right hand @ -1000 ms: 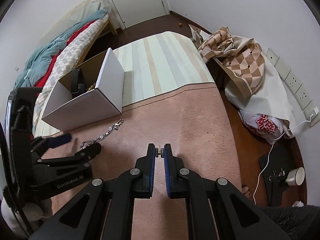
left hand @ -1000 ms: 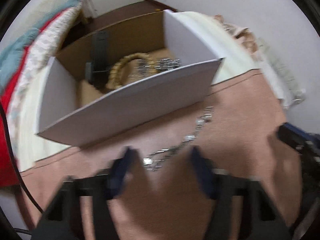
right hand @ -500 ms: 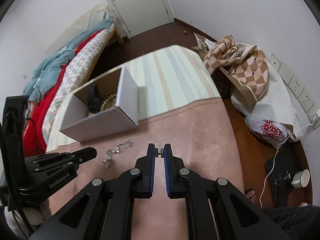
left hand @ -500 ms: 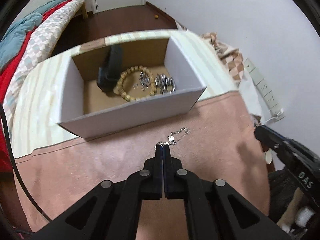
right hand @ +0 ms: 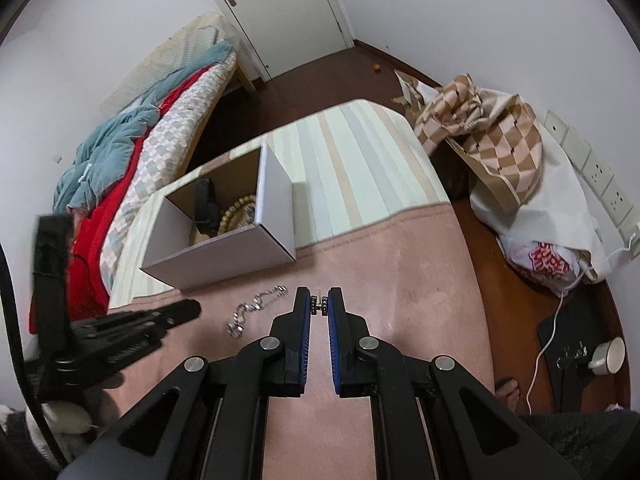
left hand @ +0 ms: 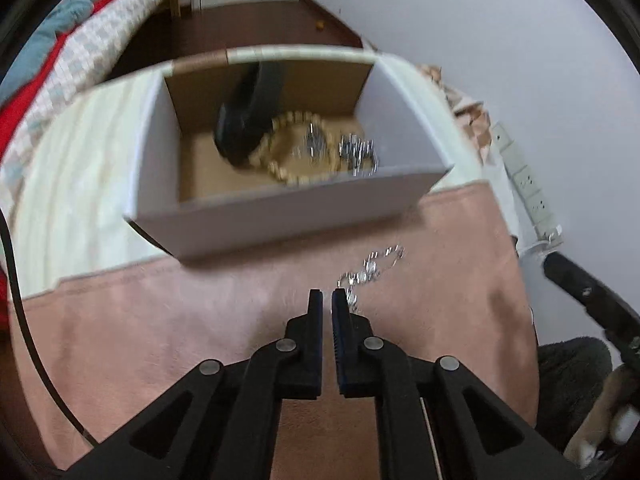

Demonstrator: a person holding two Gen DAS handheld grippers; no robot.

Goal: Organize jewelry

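A silver chain (left hand: 370,270) lies on the pink cloth just ahead and right of my left gripper (left hand: 327,300), whose jaws are nearly closed with a thin gap and nothing between them. The chain also shows in the right wrist view (right hand: 256,309). A white cardboard box (left hand: 288,208) holds a wooden bead bracelet (left hand: 280,160), silver pieces (left hand: 356,152) and a black object (left hand: 248,120). My right gripper (right hand: 319,300) hovers over the cloth right of the chain, jaws close together around only the small metal stop. The box shows in the right wrist view (right hand: 240,248) too.
The box stands on a striped cloth (right hand: 360,160) at the edge of the pink cloth (right hand: 400,280). A bed with red and blue bedding (right hand: 140,152) is at left. Checked fabric and bags (right hand: 500,140), wall sockets and a cable lie at right.
My left gripper shut near the chain, then its jaws parted slightly and it drifted left of the chain. The chain stays on the cloth. The right gripper rose a little.
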